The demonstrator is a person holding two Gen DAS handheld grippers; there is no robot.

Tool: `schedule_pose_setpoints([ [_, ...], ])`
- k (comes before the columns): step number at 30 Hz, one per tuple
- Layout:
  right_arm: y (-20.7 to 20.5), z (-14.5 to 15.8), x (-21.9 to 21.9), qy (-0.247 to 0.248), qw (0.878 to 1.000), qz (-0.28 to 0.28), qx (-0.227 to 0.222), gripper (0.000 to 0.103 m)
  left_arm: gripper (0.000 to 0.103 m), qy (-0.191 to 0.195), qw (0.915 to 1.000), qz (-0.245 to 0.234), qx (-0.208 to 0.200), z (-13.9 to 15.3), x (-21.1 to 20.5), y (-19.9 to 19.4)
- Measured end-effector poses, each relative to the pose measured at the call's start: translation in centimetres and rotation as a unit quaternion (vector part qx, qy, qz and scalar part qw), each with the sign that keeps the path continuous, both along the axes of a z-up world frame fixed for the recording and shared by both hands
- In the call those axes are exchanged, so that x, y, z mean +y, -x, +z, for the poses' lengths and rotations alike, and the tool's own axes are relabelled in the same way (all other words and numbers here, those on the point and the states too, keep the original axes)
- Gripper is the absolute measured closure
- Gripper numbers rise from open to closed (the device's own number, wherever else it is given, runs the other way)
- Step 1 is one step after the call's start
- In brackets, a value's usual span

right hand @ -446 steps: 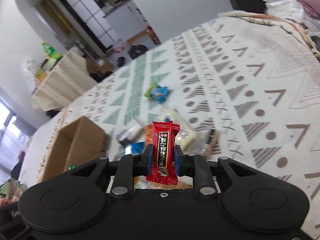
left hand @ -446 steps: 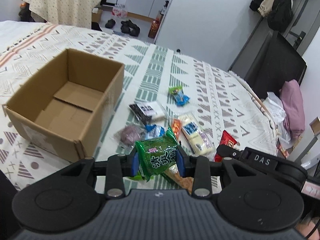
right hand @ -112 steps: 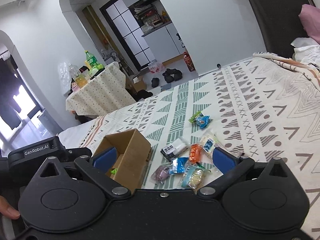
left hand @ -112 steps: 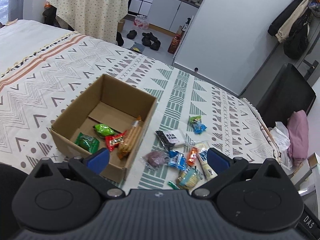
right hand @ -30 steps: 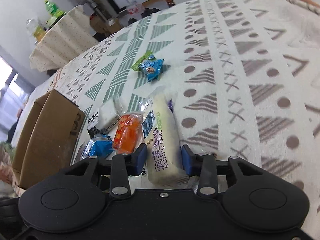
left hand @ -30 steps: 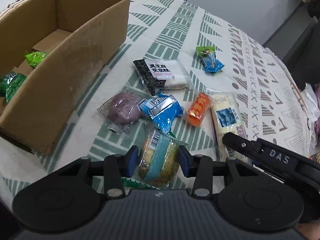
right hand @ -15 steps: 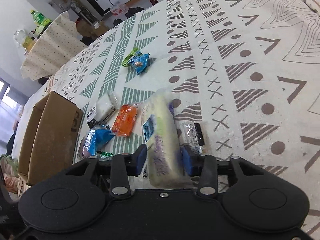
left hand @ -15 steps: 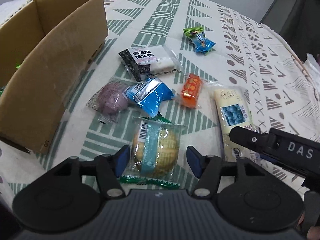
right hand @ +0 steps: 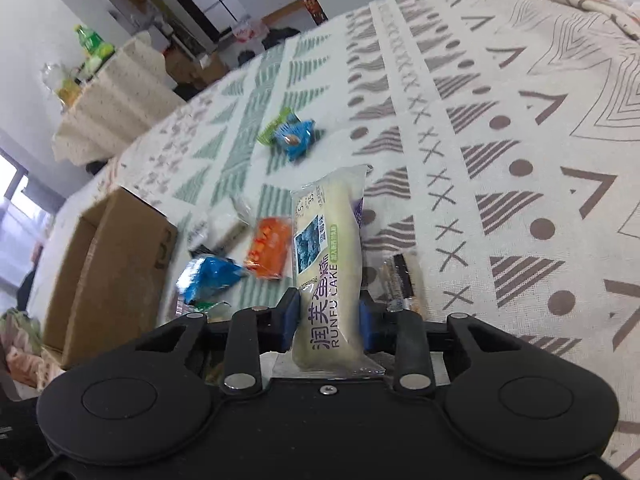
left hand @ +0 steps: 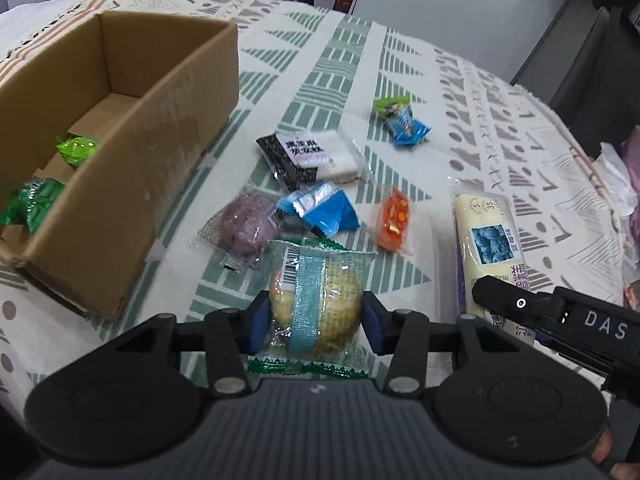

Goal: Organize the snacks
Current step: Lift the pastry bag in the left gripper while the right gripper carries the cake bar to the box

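Left fingers (left hand: pixel 256 322) have just closed on the round cake (left hand: pixel 314 300); right fingers (right hand: pixel 289 322) lift the long cake (right hand: pixel 328 264). Both can go into the box (left hand: pixel 132 140) beside them.

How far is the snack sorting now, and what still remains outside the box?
Partly done. The cardboard box shows two green packets. In hand: the left gripper is shut on a round cake packet, and the right gripper on the Runfu cake bar. Still on the cloth: black-and-white packet, purple snack, blue packet, orange packet, blue-green candy.
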State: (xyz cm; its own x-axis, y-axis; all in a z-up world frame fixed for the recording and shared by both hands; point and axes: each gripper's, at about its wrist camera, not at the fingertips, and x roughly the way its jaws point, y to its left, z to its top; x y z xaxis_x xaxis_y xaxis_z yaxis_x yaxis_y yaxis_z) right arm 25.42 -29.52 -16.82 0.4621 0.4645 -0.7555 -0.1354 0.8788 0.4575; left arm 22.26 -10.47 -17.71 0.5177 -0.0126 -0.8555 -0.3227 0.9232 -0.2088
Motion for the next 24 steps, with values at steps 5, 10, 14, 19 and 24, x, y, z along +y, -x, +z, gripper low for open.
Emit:
schedule_pose_setpoints([
  [5,1.0,1.8,0.0,-0.011,1.0,-0.008,-0.022,0.073,0.056,0.006,0.9998,-0.003,-0.02,1.9,0.2,0.9],
  [10,1.8,3.4,0.2,-0.025,0.998,-0.013,-0.05,0.073,0.056,0.011,0.9991,0.001,-0.042,3.9,0.7,1.9],
  [14,2.7,3.9,0.1,-0.052,0.997,-0.026,-0.057,0.073,0.056,0.01,0.9982,0.006,-0.059,5.6,1.3,2.6],
  [19,3.5,5.3,0.0,-0.086,0.993,-0.036,-0.079,0.073,0.056,0.01,0.9962,0.018,-0.085,7.6,2.3,3.3],
  [24,4.2,6.0,0.2,-0.127,0.987,-0.038,-0.088,0.073,0.056,0.006,0.9944,0.026,-0.102,9.2,3.1,3.7],
])
